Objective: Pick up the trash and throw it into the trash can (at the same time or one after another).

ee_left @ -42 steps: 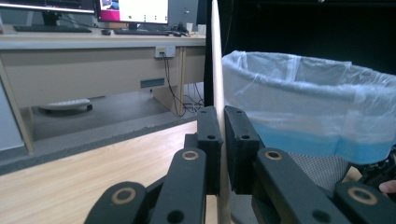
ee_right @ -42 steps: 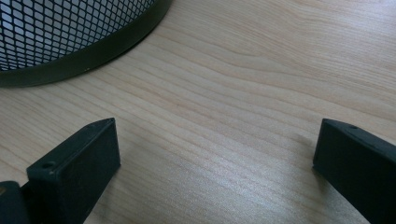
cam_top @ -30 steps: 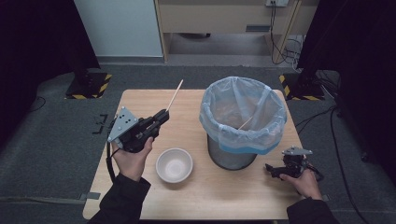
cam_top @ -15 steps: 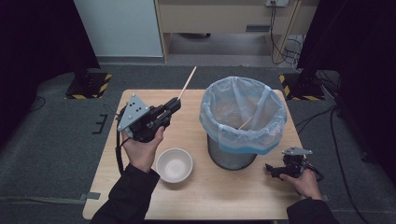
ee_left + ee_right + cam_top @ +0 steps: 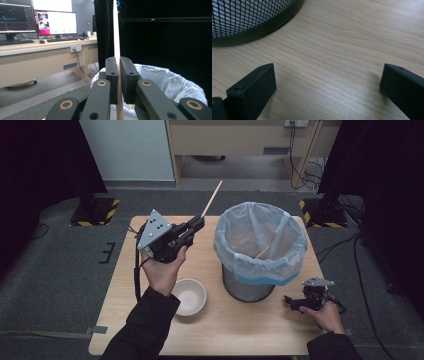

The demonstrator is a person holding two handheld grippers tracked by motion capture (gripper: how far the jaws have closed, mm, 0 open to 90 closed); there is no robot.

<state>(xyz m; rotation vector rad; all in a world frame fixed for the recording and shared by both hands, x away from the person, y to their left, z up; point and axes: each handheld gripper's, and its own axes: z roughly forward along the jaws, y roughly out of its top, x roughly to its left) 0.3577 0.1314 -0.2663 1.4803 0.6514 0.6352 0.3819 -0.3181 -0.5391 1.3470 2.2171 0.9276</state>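
While the left tool point(image 5: 196, 225) pinches a stick point(image 5: 212, 199) above the wooden desk point(image 5: 240, 330), the right tool point(image 5: 295, 302) rests spread beside the bin point(image 5: 259, 245); grey carpet point(image 5: 50, 270) surrounds.

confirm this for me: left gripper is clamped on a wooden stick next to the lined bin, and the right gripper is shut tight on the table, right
Not quite. The right gripper is open: the right gripper view shows its jaws standing wide apart over bare table, nothing between them. The rest holds: the left gripper is clamped on the wooden stick next to the lined bin.
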